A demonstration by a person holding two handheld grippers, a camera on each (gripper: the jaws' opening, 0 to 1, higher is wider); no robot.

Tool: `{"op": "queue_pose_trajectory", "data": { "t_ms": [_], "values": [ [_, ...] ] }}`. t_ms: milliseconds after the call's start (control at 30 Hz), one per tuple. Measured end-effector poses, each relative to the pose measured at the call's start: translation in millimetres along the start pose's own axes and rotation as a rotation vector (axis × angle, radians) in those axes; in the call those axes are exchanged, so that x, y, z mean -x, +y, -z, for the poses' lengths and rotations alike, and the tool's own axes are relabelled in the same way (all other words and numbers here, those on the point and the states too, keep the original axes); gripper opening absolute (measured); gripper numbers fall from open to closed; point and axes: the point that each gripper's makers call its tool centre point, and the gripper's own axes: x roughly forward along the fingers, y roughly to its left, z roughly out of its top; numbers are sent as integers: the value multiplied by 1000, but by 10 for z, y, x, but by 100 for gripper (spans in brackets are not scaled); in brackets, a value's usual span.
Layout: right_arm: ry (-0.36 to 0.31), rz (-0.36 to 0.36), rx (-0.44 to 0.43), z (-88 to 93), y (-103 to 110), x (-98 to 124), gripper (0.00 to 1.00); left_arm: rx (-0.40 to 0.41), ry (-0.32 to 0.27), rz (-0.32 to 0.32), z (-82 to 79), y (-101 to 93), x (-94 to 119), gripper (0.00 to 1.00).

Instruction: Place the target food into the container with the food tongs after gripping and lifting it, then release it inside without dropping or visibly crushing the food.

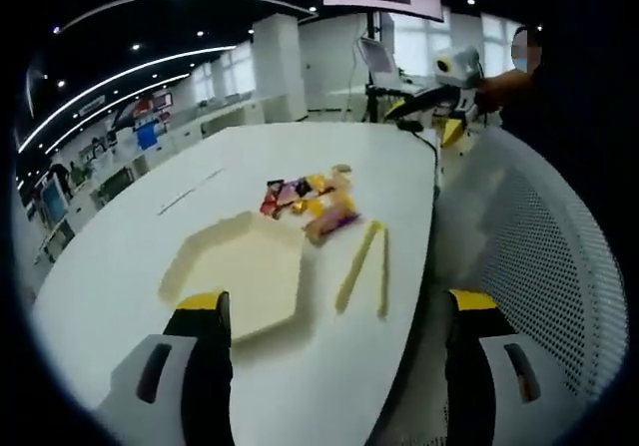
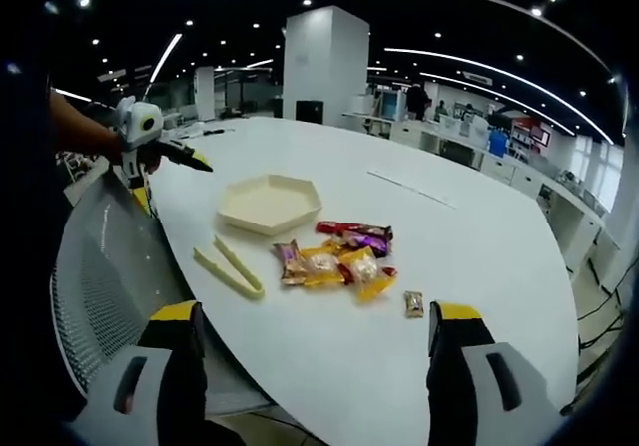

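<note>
1. Left gripper view: left gripper (image 1: pixel 339 316) low at frame bottom, jaws spread wide, nothing between them; one jaw over the table (image 1: pixel 130 236) edge, the other off the edge over a white mesh chair (image 1: pixel 539 236).
2. Tray (image 1: pixel 243 271), cream, hexagonal, shallow, flat on the table just ahead of the jaw over the table; no food inside.
3. Tongs (image 1: pixel 363 264), pale yellow, flat on the table beside the tray, untouched, arms slightly apart.
4. Snacks (image 1: pixel 312 200), a loose heap of wrapped pieces in red, purple, yellow and orange, just past the tray, near the tong tips.
5. Right gripper (image 1: pixel 429 104) held up beyond the table's far end by a hand; jaw gap not readable from this angle.
6. Right gripper view: right gripper (image 2: pixel 312 341) at frame bottom, jaws wide apart, holding nothing, hanging over the near table (image 2: pixel 479 236) edge.
7. Snacks (image 2: pixel 339 256) mid-table; one small wrapped piece (image 2: pixel 413 304) lying apart, near one jaw.
8. Tongs (image 2: pixel 230 266) between heap and chair (image 2: pixel 100 266); tray (image 2: pixel 270 204) beyond both.
9. Left gripper (image 2: pixel 200 163) held over the table edge, jaw gap unclear here.
</note>
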Motion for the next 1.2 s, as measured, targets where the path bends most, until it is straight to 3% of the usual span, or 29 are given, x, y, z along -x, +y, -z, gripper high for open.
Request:
{"op": "queue_pose_trajectory", "data": {
  "t_ms": [267,400,467,533,600,900,1200],
  "values": [
    [-1,-22,4,-26,46,-18,91,-22,45,89,-37,-72,-216,73],
    [0,-32,2,-25,69,-30,89,-60,123,123,80,-156,-311,63],
    [-2,-39,2,-35,88,-42,88,-67,129,130,93,-206,-380,57],
    [-4,-48,6,-49,116,-60,88,-63,135,144,103,-245,-460,57],
    [-6,-57,8,-62,139,-77,88,-83,175,151,172,-266,-519,53],
    [-9,-85,19,-88,207,-103,87,-97,259,170,432,-273,-747,48],
    [-16,-85,-3,-59,245,-108,86,-141,279,176,470,-306,-827,37]
  ]
}}
